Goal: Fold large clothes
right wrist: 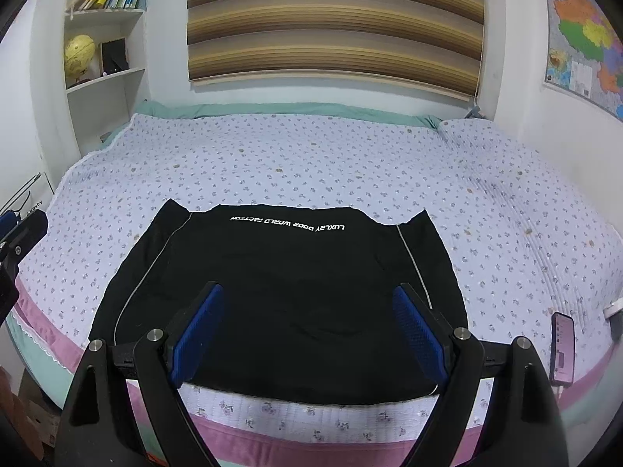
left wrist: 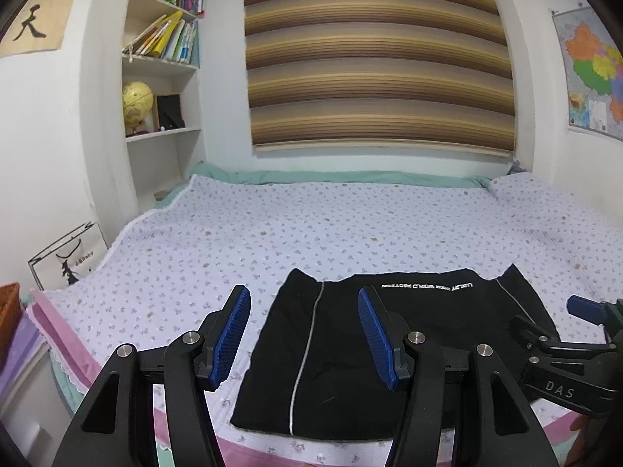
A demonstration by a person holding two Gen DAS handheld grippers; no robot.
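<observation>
- Right wrist view: the black fabric garment with white piping and white lettering lies flat at the near edge of the bed's lilac floral quilted cover, already folded to a rough rectangle.
- We hold the right gripper above the garment's near half, jaws wide apart, gripping nothing.
- The left gripper hovers over the garment's near left part, equally spread and empty.
- We judge one fold done, with the next grasp pending.
- The next move calls for lowering both grippers onto the near hem corners, closing on them, then carrying them toward the far edge.
- A pink-cased phone lies to the near right; we keep clear.
</observation>
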